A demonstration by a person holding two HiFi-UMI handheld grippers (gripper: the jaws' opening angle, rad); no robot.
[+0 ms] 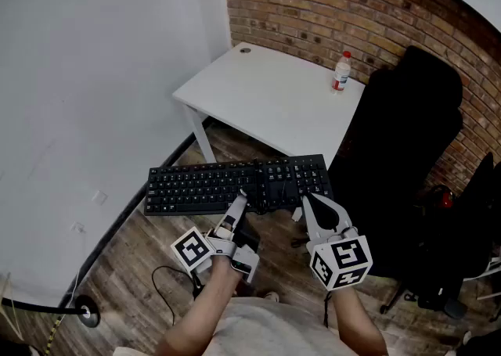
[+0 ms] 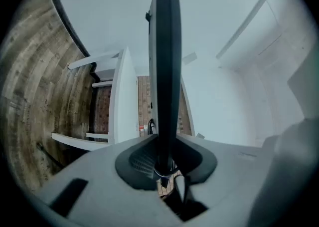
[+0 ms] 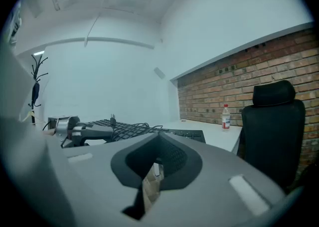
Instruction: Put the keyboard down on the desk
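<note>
My L gripper point(image 1: 242, 198) clamps the keyboard's point(image 1: 203, 186) near edge. R gripper point(image 1: 307, 199), jaws together & empty, sits just beside. Desk point(image 1: 258, 96) ahead.

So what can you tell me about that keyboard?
The keyboard is black, plastic-looking and full-size, with a number pad at its right end. It hangs roughly level, keys up, above the wood floor, short of the white desk. The left tool clamps its near edge; the right tool is close by that edge.

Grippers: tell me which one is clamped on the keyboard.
The left gripper: its jaws pinch the near edge of the black keyboard. The right gripper holds nothing; its jaws are together, with the keyboard beyond them.
</note>
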